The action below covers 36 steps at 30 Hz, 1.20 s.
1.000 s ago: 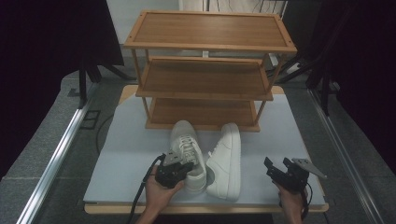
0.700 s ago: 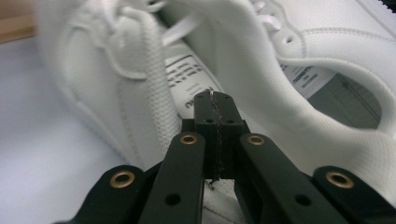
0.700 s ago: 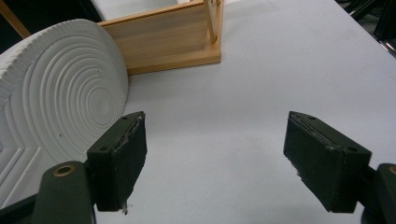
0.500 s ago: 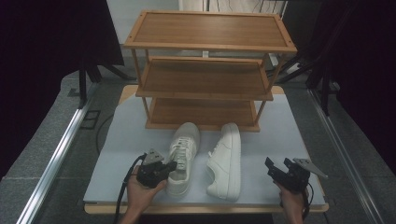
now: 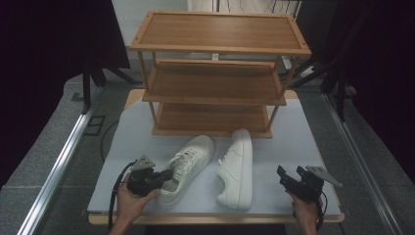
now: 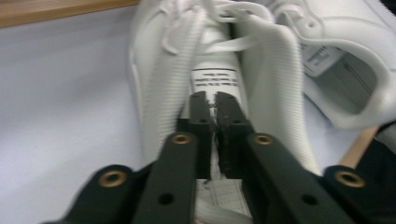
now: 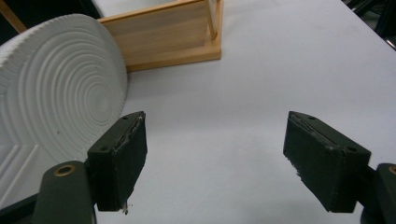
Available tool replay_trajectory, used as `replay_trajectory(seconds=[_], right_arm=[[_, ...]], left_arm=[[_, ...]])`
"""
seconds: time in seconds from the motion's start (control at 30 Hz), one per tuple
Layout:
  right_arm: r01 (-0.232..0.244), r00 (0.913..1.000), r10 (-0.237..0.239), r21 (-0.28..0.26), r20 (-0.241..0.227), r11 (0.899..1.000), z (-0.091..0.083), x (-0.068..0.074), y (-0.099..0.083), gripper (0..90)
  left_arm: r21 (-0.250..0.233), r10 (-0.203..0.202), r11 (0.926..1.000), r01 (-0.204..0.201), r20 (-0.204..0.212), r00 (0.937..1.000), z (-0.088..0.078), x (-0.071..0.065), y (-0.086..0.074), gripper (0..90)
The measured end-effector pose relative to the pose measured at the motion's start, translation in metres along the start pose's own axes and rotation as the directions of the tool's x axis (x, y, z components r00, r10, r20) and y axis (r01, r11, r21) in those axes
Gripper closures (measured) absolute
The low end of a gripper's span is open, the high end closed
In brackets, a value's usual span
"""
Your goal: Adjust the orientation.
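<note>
White left sneaker [image 5: 188,166] lower centre of high view, angled, heel pinched by left gripper [image 5: 164,175]; jaws nearly together on the heel tab in left gripper view [image 6: 210,100]. Second sneaker [image 5: 237,169] just right of it, tipped on its side, sole [image 7: 56,112] facing right gripper [image 5: 291,177], which hovers lower right, jaws spread wide, holding nothing. Wooden shoe rack [image 5: 215,73] upper centre, all three shelves bare. Likely shelving job: nothing placed yet, both shoes on grey table [image 5: 303,142].

Wooden shelf rack [image 5: 215,78] (three tiers), table [image 5: 303,142]
</note>
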State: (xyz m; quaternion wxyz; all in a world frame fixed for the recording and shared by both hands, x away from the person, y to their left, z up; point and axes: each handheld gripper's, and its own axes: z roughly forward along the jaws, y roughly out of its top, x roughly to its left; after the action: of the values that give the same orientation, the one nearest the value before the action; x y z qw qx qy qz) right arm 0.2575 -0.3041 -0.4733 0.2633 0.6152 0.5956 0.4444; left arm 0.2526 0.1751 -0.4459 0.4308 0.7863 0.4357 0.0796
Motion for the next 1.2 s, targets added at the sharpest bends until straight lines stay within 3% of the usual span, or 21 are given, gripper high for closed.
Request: replay_trajectory(seconds=[0.17,0.2,0.47,0.6,0.7,0.77,0.8,0.83,0.87,0.9,0.93,0.97,1.1,1.17,1.2], right_arm=[[0.008,0.9996,-0.008,-0.018,-0.028,1.000,-0.002,0.003,0.001,22.4],[0.013,0.9992,-0.014,-0.027,-0.038,1.000,-0.003,0.004,0.002,22.8],[0.030,0.9975,-0.032,-0.029,-0.063,0.999,-0.005,0.008,0.003,23.3],[0.057,0.9939,-0.062,-0.052,-0.091,0.997,-0.010,0.016,0.008,23.3],[0.092,0.9890,-0.098,-0.063,-0.110,0.994,-0.016,0.025,0.011,23.4],[0.143,0.9801,-0.152,-0.076,-0.127,0.987,-0.022,0.037,0.016,23.7],[0.143,0.9801,-0.152,-0.076,-0.127,0.987,-0.022,0.037,0.016,23.7],[0.194,0.9671,-0.204,-0.079,-0.152,0.978,-0.026,0.049,0.021,26.5],[0.194,0.9671,-0.204,-0.079,-0.152,0.978,-0.026,0.049,0.021,26.5],[0.225,0.9566,-0.236,-0.081,-0.171,0.971,-0.027,0.056,0.022,29.1],[0.278,0.9346,-0.290,-0.082,-0.207,0.957,-0.031,0.070,0.024,32.5],[0.278,0.9346,-0.290,-0.082,-0.207,0.957,-0.031,0.070,0.024,32.5],[0.347,0.8814,-0.357,-0.087,-0.310,0.934,-0.038,0.097,0.021,42.4],[0.361,0.8466,-0.365,-0.084,-0.388,0.929,-0.040,0.111,0.017,46.9],[0.379,0.8271,-0.380,-0.088,-0.415,0.921,-0.041,0.121,0.015,52.6]], left_arm=[[-0.057,0.012,0.9983,-0.010,0.023,0.9997,-0.006,-0.003,0.008,77.1],[-0.072,0.009,0.9974,-0.006,0.044,0.9990,-0.008,-0.004,0.013,73.0],[-0.111,0.016,0.9938,-0.006,0.089,0.9959,-0.006,-0.011,0.023,60.7],[-0.132,0.014,0.9912,-0.006,0.058,0.9982,-0.005,-0.011,0.026,53.2],[-0.178,-0.005,0.9839,0.017,0.066,0.9978,-0.006,-0.008,0.020,50.8],[-0.187,0.013,0.9823,-0.002,0.055,0.9984,-0.008,-0.009,0.017,46.6],[-0.190,0.023,0.9817,-0.015,0.044,0.9987,-0.009,-0.010,0.016,46.6],[-0.191,0.026,0.9815,-0.019,0.036,0.9990,-0.010,-0.011,0.016,42.4],[-0.193,0.026,0.9810,-0.018,0.038,0.9989,-0.012,-0.011,0.015,42.4],[-0.200,0.028,0.9797,-0.018,0.046,0.9985,-0.014,-0.011,0.015,41.1],[-0.206,0.031,0.9785,-0.019,0.053,0.9981,-0.016,-0.012,0.015,39.9],[-0.213,0.032,0.9769,-0.019,0.055,0.9980,-0.018,-0.012,0.016,39.9],[-0.243,0.017,0.9700,0.000,0.067,0.9976,-0.025,-0.010,0.015,39.0],[-0.255,0.008,0.9669,0.009,0.066,0.9978,-0.027,-0.010,0.014,38.9],[-0.259,0.003,0.9658,0.015,0.068,0.9977,-0.028,-0.009,0.013,38.9]])
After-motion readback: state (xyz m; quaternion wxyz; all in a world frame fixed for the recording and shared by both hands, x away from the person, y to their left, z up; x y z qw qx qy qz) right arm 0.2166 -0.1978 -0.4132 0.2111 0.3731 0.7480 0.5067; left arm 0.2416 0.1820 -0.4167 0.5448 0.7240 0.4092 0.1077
